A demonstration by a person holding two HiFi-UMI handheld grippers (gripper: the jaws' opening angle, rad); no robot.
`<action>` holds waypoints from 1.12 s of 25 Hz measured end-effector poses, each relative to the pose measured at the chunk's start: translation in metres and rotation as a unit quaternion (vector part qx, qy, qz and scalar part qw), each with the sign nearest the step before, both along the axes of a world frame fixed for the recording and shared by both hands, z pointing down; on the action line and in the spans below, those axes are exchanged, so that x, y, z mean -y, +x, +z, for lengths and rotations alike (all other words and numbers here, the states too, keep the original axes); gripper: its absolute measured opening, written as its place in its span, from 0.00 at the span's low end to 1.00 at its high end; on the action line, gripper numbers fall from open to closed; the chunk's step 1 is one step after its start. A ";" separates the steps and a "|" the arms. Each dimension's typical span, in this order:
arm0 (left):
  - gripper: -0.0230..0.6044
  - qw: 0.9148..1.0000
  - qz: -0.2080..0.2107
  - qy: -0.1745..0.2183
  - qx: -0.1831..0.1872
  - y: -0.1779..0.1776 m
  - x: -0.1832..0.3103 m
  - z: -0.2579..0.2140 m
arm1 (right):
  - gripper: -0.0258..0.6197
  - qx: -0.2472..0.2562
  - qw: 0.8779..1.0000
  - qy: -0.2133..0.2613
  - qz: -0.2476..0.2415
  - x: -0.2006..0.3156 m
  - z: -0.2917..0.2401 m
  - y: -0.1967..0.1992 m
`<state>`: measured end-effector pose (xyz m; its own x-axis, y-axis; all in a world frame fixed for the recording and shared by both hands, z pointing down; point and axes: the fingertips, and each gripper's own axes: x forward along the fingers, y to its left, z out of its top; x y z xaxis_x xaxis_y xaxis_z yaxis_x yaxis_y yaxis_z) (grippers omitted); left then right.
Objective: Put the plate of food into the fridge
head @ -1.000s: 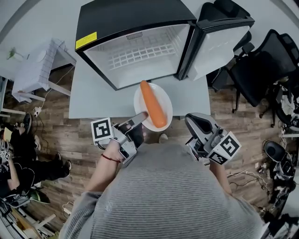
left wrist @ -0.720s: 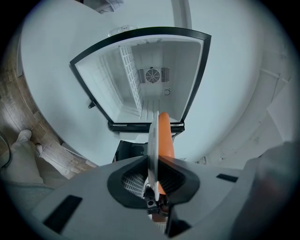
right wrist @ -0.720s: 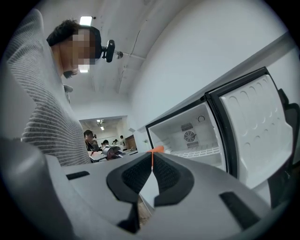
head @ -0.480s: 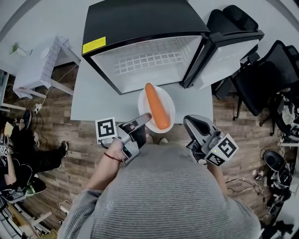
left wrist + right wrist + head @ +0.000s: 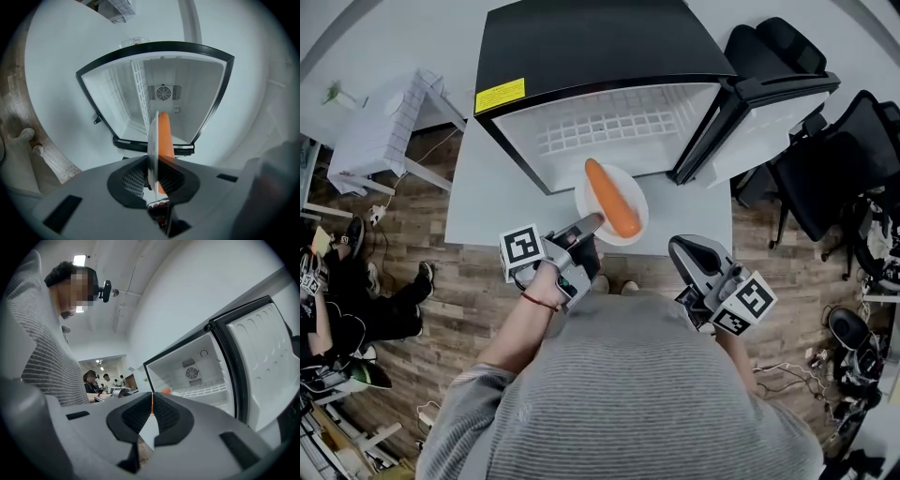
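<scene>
Head view: plate (image 5: 637, 210) with carrot (image 5: 612, 197) is seen above the table (image 5: 487, 202), just in front of the open fridge (image 5: 600, 56). Its near rim is clamped between the narrowly parted jaws of the left gripper (image 5: 591, 223). Right gripper (image 5: 686, 251) is closed, empty.

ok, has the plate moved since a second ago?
Yes. The plate, held by the left gripper, went toward the fridge: its far rim now crosses the fridge's front edge, where before it only reached it.
</scene>
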<state>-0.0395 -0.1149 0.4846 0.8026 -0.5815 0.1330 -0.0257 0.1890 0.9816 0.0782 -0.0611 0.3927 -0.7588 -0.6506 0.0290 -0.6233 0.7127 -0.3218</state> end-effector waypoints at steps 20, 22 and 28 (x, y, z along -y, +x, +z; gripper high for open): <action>0.12 0.999 0.000 -0.004 0.043 0.009 0.065 0.029 | 0.06 0.001 0.999 -0.005 -0.036 0.031 0.009 -0.011; 0.12 0.999 0.000 -0.005 0.044 0.009 0.069 0.030 | 0.06 0.000 0.999 -0.007 -0.036 0.032 0.010 -0.011; 0.12 0.999 0.000 -0.010 0.045 0.011 0.082 0.038 | 0.06 0.000 0.999 -0.010 -0.034 0.034 0.012 -0.009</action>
